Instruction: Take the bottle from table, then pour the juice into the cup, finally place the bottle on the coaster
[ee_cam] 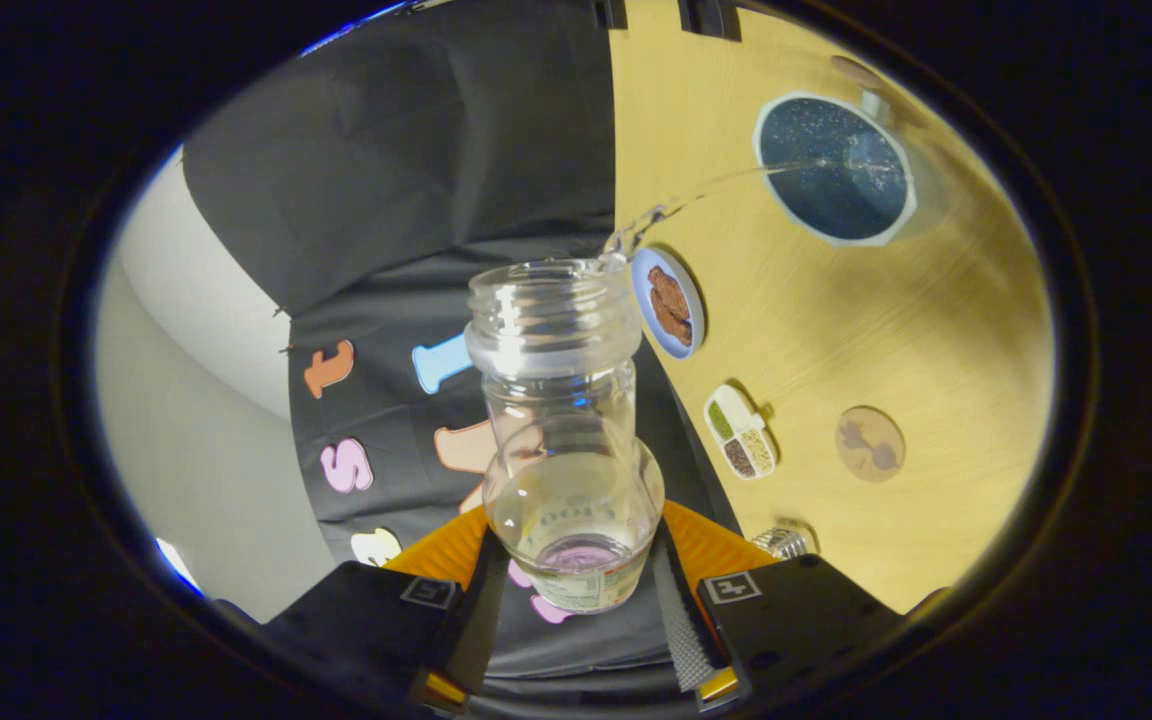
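Note:
My gripper (576, 585) is shut on the base of a clear glass bottle (561, 400), which is tipped over toward the table. A little clear liquid lies in the bottle's lower part. A thin stream (716, 185) arcs from the bottle's open mouth (548, 292) to a clear cup (871, 150), hard to make out, which stands on a dark blue octagonal mat (816, 200) well beyond the fingers. A round brown coaster (870, 443) lies on the wooden table (936, 330), nearer than the mat and off to the side of the bottle.
A small blue plate with biscuits (669, 302) sits by the table's edge close to the bottle's mouth. A white divided dish of seeds (739, 432) lies between that plate and the coaster. A small shiny metal object (784, 542) sits near one finger.

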`<state>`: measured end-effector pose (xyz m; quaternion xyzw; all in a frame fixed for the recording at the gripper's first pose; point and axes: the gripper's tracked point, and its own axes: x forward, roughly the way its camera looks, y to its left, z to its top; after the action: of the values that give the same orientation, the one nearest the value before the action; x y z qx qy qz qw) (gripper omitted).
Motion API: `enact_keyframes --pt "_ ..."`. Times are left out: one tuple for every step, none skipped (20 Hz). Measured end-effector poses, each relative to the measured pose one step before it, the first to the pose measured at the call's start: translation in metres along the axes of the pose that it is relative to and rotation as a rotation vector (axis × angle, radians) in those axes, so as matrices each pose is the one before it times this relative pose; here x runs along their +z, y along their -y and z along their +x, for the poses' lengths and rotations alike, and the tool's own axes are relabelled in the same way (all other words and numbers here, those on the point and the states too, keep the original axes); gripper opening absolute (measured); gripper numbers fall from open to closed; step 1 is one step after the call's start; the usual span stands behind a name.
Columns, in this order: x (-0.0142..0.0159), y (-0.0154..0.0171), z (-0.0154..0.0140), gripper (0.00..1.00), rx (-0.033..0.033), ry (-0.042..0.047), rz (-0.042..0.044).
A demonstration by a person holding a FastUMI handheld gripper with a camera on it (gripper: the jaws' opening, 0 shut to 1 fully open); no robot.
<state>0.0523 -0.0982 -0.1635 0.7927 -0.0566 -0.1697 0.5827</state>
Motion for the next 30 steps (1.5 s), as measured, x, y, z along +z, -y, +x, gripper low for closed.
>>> enact_keyframes --pt "0.00129 -0.00149 0.00055 0.74 0.00306 0.00084 0.00671" --pt "-0.00128 0.00075 0.00180 0.74 0.00307 0.00153 0.00721" --pt "0.00033 -0.00200 -0.00129 0.74 0.00213 0.00181 0.00722" --pt "0.00060 -0.00025 0.00004 0.74 0.00169 0.00212 0.00691" --pt "0.00023 -0.00082 -0.00012 0.74 0.00025 0.00166 0.00597" --pt "0.00067 0.00010 -0.00013 0.74 -0.00013 0.00122 0.00386" --pt "-0.00020 -0.00033 0.00004 0.74 -0.00004 0.00143 0.00275" --pt "-0.00001 0.00012 0.00030 0.74 0.00016 -0.00008 0.00238" --pt "0.00042 -0.00056 0.00045 0.74 0.00048 0.00071 0.00174" --pt "0.00053 0.00048 0.00057 0.74 0.00044 0.00060 0.00267" --pt "0.00003 -0.00030 0.00118 0.74 0.00095 0.00105 0.00438" --pt "0.00062 0.00019 0.00182 0.74 0.00103 0.00249 0.00570" --pt "-0.00019 -0.00086 0.00047 0.74 0.00086 0.00299 0.00707" --pt "0.00015 -0.00021 -0.00008 0.74 0.00187 0.00264 0.00594" --pt "0.00104 -0.00102 -0.00057 0.74 0.00050 0.00268 0.00523" --pt "0.00062 0.00122 0.00093 0.74 0.00053 0.00120 0.00337" --pt "-0.00024 -0.00072 0.00012 0.74 0.00052 0.00124 0.00340" --pt "0.00017 -0.00010 0.00060 0.74 0.00003 0.00177 0.00495" --pt "0.00069 -0.00028 -0.00045 0.74 0.00042 0.00195 0.00596" --pt "0.00077 -0.00020 -0.00020 0.74 0.00054 0.00244 0.00420" --pt "-0.00018 -0.00081 -0.00022 0.74 0.00154 0.00184 0.00427" --pt "-0.00013 -0.00004 0.00046 0.74 0.00071 0.00134 0.00351" --pt "0.00004 -0.00008 -0.00014 0.74 -0.00106 0.00193 0.00341" --pt "0.00100 0.00019 0.00032 0.74 0.00023 0.00117 0.00540" --pt "-0.00017 -0.00151 -0.00017 0.74 0.00127 0.00208 0.00631" --pt "0.00040 0.00014 0.00011 0.74 -0.00086 0.00204 0.00386" --pt "-0.00016 0.00049 0.00062 0.74 -0.00081 0.00183 0.00394" --pt "0.00006 0.00096 -0.00021 0.74 -0.00187 0.00099 0.00520" --pt "-0.00008 -0.00237 -0.00033 0.74 0.00019 0.00086 0.00452" --pt "-0.00037 0.00054 0.00058 0.74 0.00014 0.00130 0.00326"
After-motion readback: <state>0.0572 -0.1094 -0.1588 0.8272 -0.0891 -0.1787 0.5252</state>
